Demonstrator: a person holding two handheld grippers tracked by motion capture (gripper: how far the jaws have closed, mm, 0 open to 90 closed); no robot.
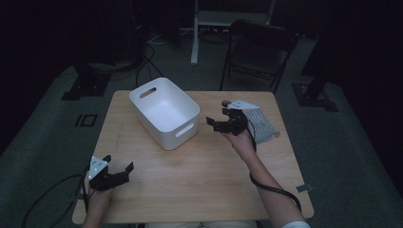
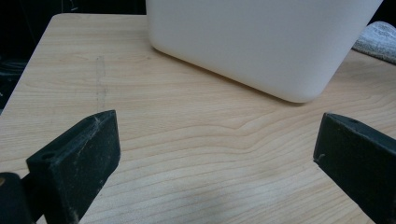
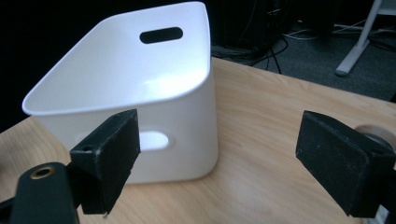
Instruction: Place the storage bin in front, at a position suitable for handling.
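A white plastic bin (image 1: 164, 111) with handle slots stands empty on the wooden table (image 1: 199, 171), left of centre and turned at an angle. My left gripper (image 1: 118, 162) rests open near the front left corner, nothing between its jaws; in the left gripper view (image 2: 217, 154) it faces the bin's wall (image 2: 252, 42). My right gripper (image 1: 216, 116) is held open just right of the bin, pointing at its short end (image 3: 140, 79), and holds nothing (image 3: 217, 158). A folded grey cloth (image 1: 262, 124) lies to the right of that hand.
A small round object (image 1: 227, 102) sits on the table behind the right gripper, and its edge (image 3: 369, 133) shows past the right jaw. Beyond the table stand a dark folding chair (image 1: 259, 47) and a white desk leg (image 1: 195, 33). Cables run over the grey floor.
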